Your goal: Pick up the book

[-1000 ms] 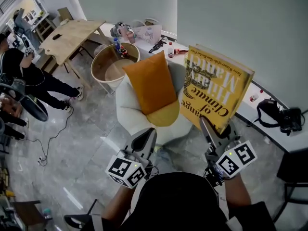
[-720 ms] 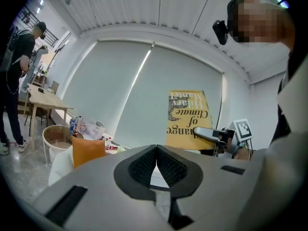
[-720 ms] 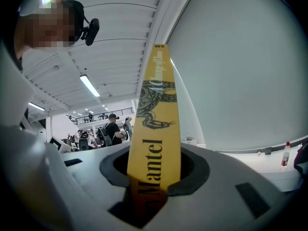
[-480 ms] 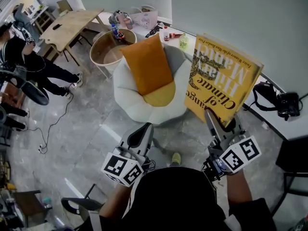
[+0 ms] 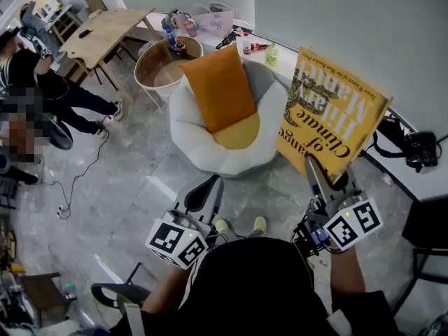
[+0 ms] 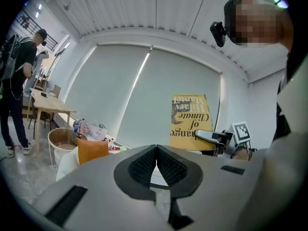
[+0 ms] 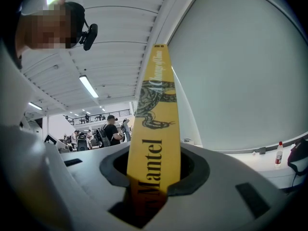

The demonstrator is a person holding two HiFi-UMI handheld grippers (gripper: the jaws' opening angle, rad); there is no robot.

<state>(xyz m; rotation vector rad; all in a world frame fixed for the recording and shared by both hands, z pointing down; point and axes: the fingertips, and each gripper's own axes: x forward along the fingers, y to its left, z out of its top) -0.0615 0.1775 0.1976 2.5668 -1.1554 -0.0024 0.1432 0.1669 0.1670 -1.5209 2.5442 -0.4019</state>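
Book point(image 5: 334, 114) is off the ground, upright, to the right of the white chair point(image 5: 189, 128). My right gripper point(image 5: 329, 182) pinches its bottom edge across the spine. Left gripper point(image 5: 203, 198) is pressed together, empty. Low grip, top-heavy load: I'd clamp firmly and avoid tilting.

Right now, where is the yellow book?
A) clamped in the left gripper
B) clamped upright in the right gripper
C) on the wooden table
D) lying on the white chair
B: the right gripper has its jaws pressed on the yellow book, held upright; the left gripper is shut and empty.
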